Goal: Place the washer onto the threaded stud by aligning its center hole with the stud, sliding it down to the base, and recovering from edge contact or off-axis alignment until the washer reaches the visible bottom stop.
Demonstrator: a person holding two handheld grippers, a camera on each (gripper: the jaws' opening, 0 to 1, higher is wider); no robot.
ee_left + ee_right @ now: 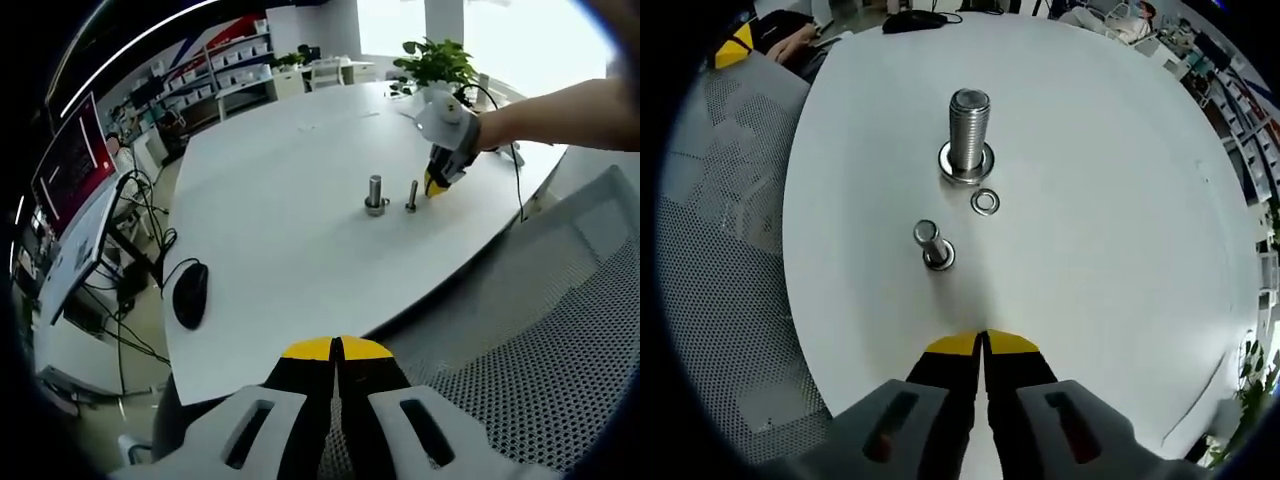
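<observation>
A large threaded stud (968, 125) stands upright on the white table (1110, 150), with a wide ring-like flange at its base. A small loose washer (986, 202) lies flat on the table just beside that base. A smaller stud (929, 240) stands nearer to me, also upright. My right gripper (983, 343) is shut and holds nothing, a short way back from the smaller stud. In the left gripper view both studs (375, 192) (412, 195) stand mid-table, the right gripper (436, 185) sits just beyond them, and my left gripper (336, 350) is shut and empty off the table's edge.
A black mouse (190, 295) lies near the table's left edge. A mesh chair (560, 330) sits beside the table under my left gripper. A potted plant (436, 62) stands at the far end, cables (515, 170) trail over the edge, and a monitor (70, 170) stands left.
</observation>
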